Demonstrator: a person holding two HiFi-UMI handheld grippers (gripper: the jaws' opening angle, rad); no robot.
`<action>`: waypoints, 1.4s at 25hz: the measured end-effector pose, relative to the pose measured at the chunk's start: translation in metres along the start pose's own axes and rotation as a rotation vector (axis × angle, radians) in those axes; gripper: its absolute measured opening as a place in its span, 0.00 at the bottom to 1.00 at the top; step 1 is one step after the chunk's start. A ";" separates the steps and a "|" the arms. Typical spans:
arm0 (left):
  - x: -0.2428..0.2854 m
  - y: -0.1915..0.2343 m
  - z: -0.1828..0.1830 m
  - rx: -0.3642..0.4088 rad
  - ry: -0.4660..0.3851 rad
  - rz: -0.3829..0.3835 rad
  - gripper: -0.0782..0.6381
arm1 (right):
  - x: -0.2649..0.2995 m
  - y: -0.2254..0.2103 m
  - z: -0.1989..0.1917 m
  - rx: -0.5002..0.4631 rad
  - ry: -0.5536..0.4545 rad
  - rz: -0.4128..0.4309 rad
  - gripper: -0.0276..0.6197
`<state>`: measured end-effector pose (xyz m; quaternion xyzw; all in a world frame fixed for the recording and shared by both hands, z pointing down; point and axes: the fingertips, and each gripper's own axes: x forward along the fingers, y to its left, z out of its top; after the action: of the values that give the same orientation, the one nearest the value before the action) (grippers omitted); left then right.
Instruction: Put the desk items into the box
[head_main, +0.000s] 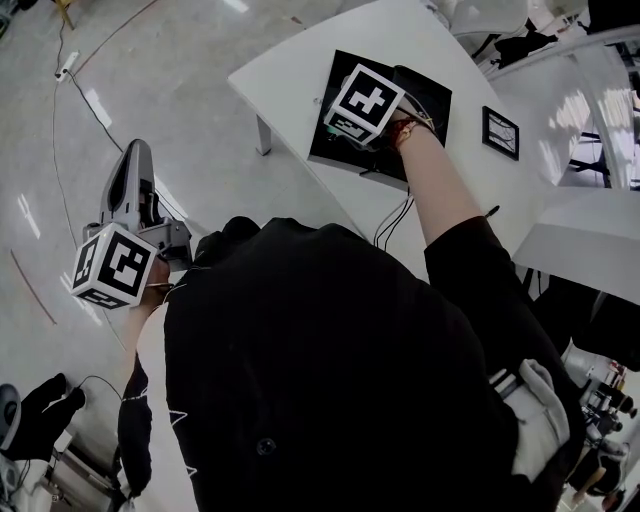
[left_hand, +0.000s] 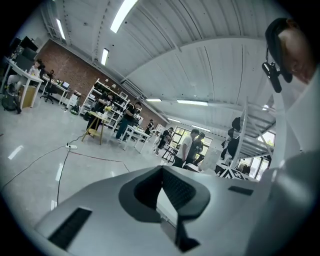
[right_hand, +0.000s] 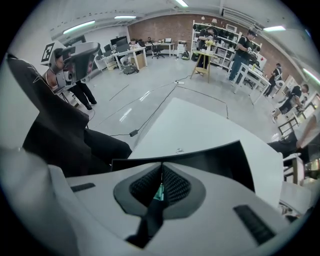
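Observation:
A black open box (head_main: 425, 95) lies on the white table (head_main: 290, 70). My right gripper, seen by its marker cube (head_main: 366, 100), points steeply down into the box; its jaws are hidden under the cube in the head view. In the right gripper view the right gripper (right_hand: 161, 170) is shut on a thin teal item (right_hand: 158, 191), with the box's black wall (right_hand: 220, 159) just beyond the tips. My left gripper (head_main: 135, 150) is held out over the floor, far from the table. Its fingers meet at the tips (left_hand: 161, 169) and hold nothing that I can see.
A small black-framed item (head_main: 500, 132) lies on the table to the right of the box. Cables (head_main: 395, 215) hang from the table's near edge. A second white table (head_main: 590, 240) stands at the right. A power strip (head_main: 66, 68) and its cord lie on the floor. People stand in the distance (left_hand: 190, 147).

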<state>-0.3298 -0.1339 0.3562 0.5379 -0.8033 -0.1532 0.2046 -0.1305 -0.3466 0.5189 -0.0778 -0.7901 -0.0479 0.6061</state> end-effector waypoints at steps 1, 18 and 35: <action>0.000 0.000 0.000 0.000 0.000 0.001 0.12 | 0.000 0.000 0.001 -0.001 -0.002 0.000 0.06; 0.008 -0.017 -0.001 0.003 -0.011 -0.013 0.12 | -0.003 0.007 -0.016 0.029 0.042 0.044 0.08; 0.024 -0.039 -0.002 0.036 -0.002 -0.048 0.12 | -0.001 0.008 -0.025 0.019 0.049 0.059 0.07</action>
<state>-0.3058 -0.1709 0.3439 0.5607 -0.7929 -0.1442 0.1901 -0.1055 -0.3431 0.5240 -0.0940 -0.7730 -0.0244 0.6270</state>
